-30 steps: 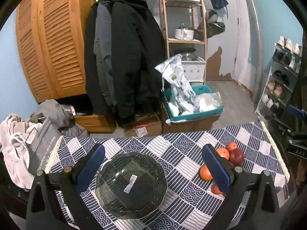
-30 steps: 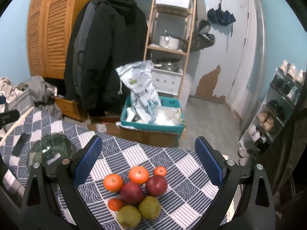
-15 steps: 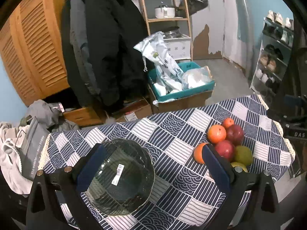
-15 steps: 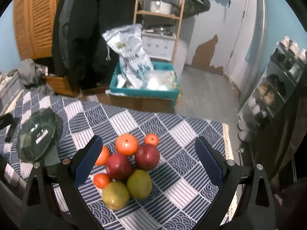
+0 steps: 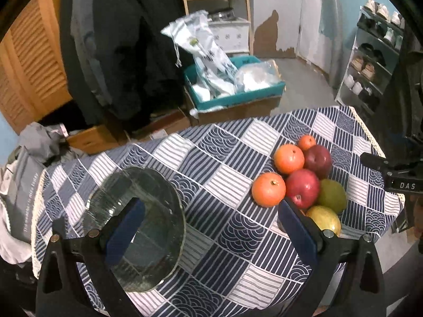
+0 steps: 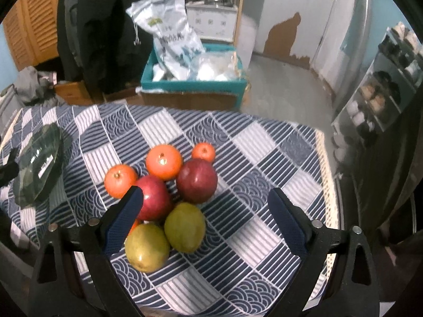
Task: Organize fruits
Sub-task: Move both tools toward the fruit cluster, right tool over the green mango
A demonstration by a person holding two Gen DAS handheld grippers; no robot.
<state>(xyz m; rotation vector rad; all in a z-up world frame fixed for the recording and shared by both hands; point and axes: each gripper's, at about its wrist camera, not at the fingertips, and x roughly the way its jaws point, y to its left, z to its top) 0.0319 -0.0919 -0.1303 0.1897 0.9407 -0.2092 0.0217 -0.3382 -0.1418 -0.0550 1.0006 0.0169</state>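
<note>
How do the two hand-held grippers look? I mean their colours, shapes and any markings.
Both look alike. The left gripper and the right gripper each have a black frame with two angled arms, silver screws at the joints, and two flat fingers covered by dark blue textured pads. In the left wrist view, white letters "DAS" show on a black part at the right edge. No cables or sleeves are visible.

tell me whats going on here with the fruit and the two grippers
A person holds a gripper in each hand over a table with a checked cloth. The right gripper hangs above a pile of fruit, oranges, red apples and green mangoes, its jaws closing but touching nothing. The left gripper hangs open over an empty glass bowl. No fruit is in the bowl yet.
</note>
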